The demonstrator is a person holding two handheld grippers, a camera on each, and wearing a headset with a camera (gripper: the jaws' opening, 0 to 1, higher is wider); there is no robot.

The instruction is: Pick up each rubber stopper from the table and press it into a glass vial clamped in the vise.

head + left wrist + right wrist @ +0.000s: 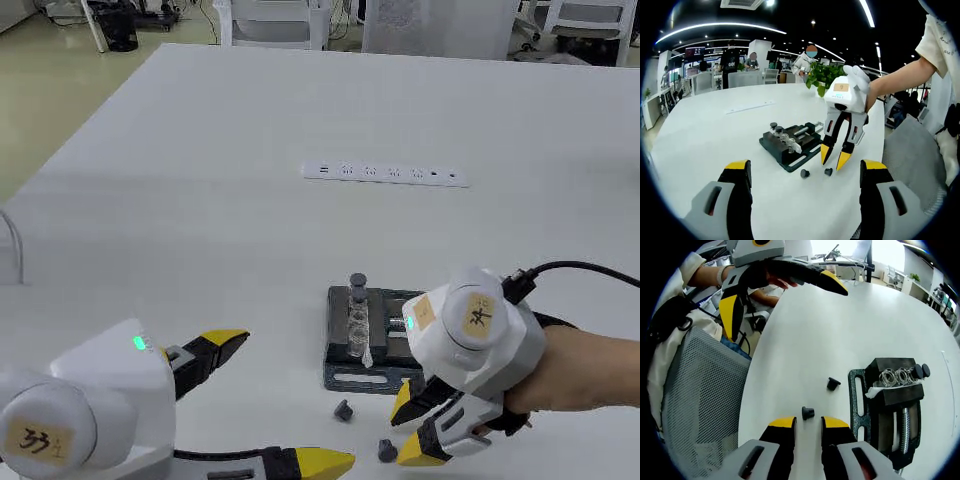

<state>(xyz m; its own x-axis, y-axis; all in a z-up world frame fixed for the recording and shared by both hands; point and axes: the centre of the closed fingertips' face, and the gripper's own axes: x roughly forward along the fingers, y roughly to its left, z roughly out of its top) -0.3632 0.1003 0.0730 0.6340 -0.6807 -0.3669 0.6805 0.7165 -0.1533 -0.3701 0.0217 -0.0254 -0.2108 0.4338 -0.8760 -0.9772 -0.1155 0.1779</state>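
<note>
Lower left, the left gripper gapes wide and empty. Lower right, the right gripper, jaws narrowly parted and holding nothing, sits beside two loose rubber stoppers on the white table. Its body covers part of the vise. The clamped glass vials overlap in a row, so their count is unclear. One power strip lies beyond.

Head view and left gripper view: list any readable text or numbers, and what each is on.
"33": tan sticker on the left gripper; the mark after it is unclear.
"9": front sticker on the right gripper, barely legible.
Too blurred to read: handwritten top sticker on the right gripper; shirt print.
</note>
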